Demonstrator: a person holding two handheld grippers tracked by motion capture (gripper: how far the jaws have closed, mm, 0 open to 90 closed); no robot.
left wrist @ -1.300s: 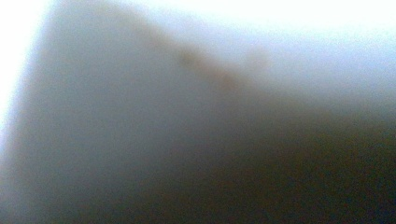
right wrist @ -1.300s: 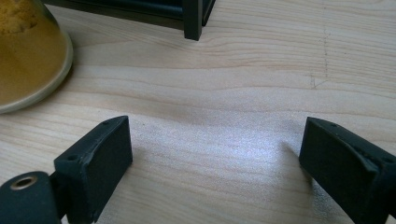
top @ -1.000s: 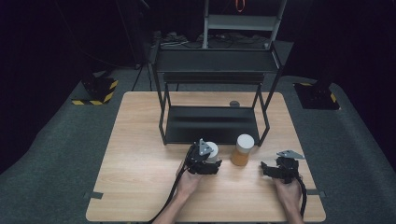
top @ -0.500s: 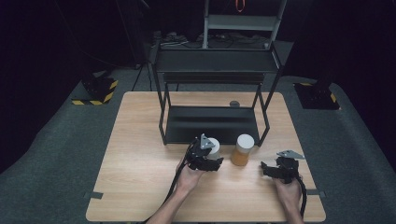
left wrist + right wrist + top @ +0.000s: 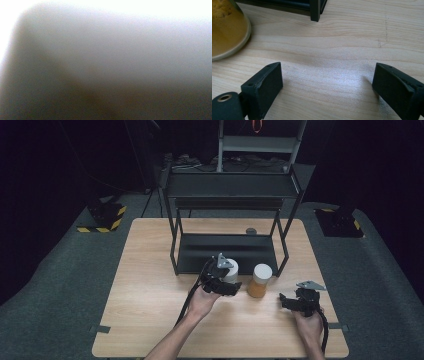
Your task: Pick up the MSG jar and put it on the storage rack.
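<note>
Dark room, grey carpeted floor (image 5: 60, 285) around a light wooden table (image 5: 150, 320); yellow-black striped blocks (image 5: 107, 217) sit on the floor at far left and another at far right. Black metal two-tier shelf rack (image 5: 230, 185) stands on the far half of the table, its low black bottom tray (image 5: 225, 252) resting on the wood, and a small dark round cap (image 5: 251, 231) lies behind it. Left gripper (image 5: 226, 282), black with a grey three-cornered plate on top and a cable trailing toward the person, is clamped on a white cylindrical jar (image 5: 231, 269) just in front of the rack's front edge; the left gripper view is a blurred white-grey surface (image 5: 105, 50) pressed close to the lens, so jaws can't be made out there. Clear jar with orange-yellow contents and a white lid (image 5: 260, 280) stands on the table just beside the white one, to its right, close but whether touching I cannot tell. Right gripper (image 5: 286, 301) rests low near the table's front right, well apart from both jars, jaws spread wide with nothing between them; in the right gripper view its two black pads (image 5: 265, 85) frame bare wood, the orange jar's base (image 5: 227, 30) at upper left and a black rack leg (image 5: 315, 11) at top.
</note>
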